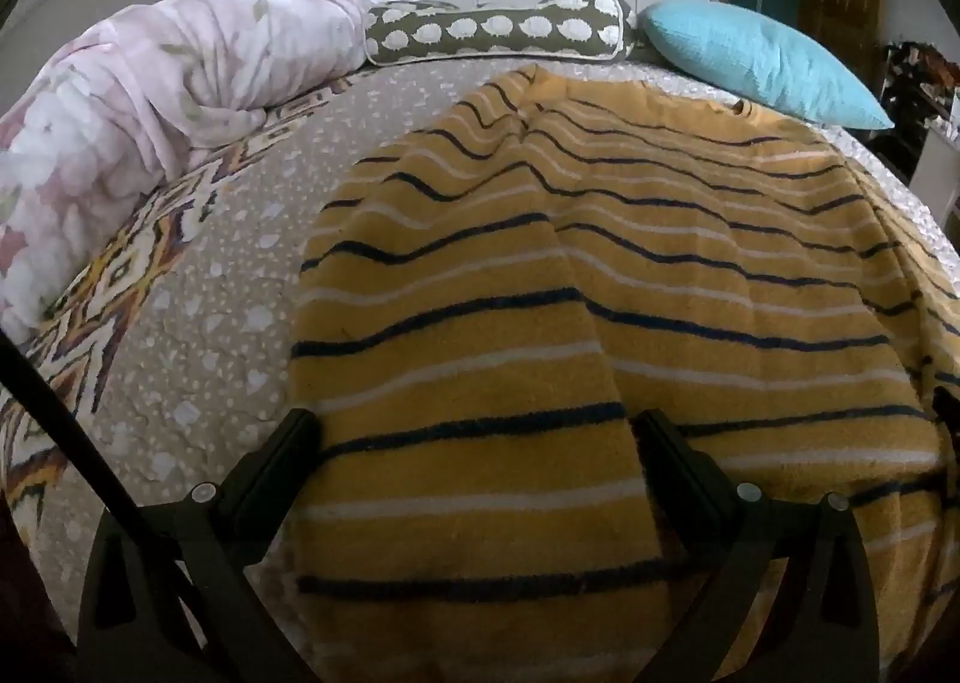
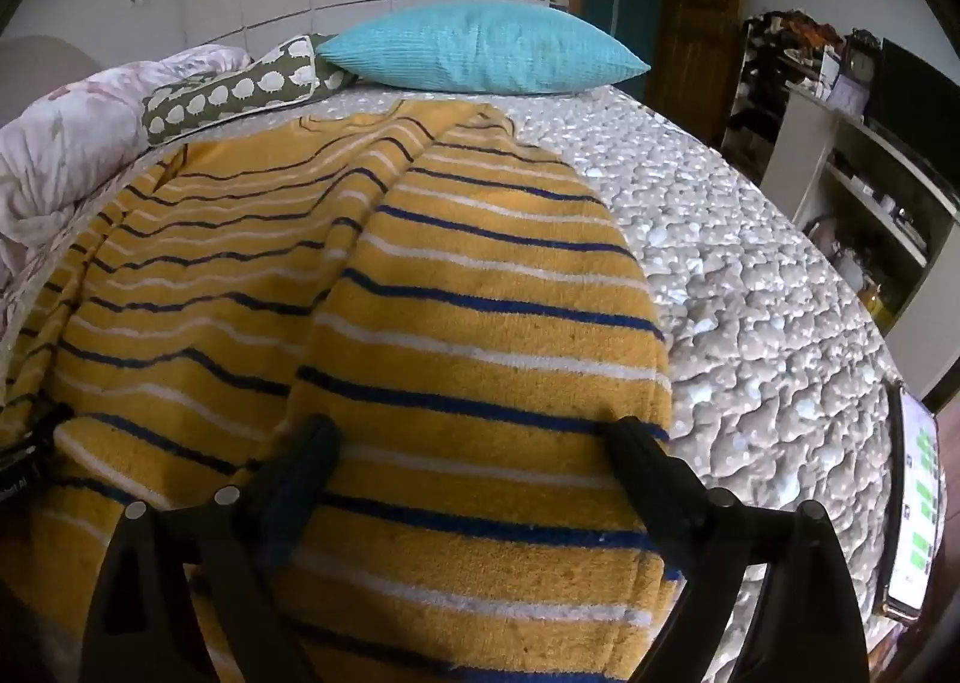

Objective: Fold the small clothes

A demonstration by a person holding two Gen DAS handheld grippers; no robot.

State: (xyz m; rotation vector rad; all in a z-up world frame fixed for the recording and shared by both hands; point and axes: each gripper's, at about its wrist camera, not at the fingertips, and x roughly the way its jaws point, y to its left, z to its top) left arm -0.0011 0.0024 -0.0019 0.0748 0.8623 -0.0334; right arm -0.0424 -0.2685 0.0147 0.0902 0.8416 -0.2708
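Both grippers wide apart over the striped garment, nothing gripped.

The yellow striped garment (image 1: 600, 275) lies on the quilted bed cover (image 1: 210, 293). My left gripper (image 1: 474, 431) and right gripper (image 2: 474, 437) each straddle a folded-in side panel. Risk: closing on one layer only, or snagging the cover, would drag the fold open.

Fuzzy terry garment (image 1: 540, 323), quilted bedspread (image 2: 750, 293)

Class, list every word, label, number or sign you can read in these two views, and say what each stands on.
No text can be read for certain.
Phone screen at the bed's right edge: green blocks, lettering too small.
Black object at far left: white lettering, cut off and blurred.
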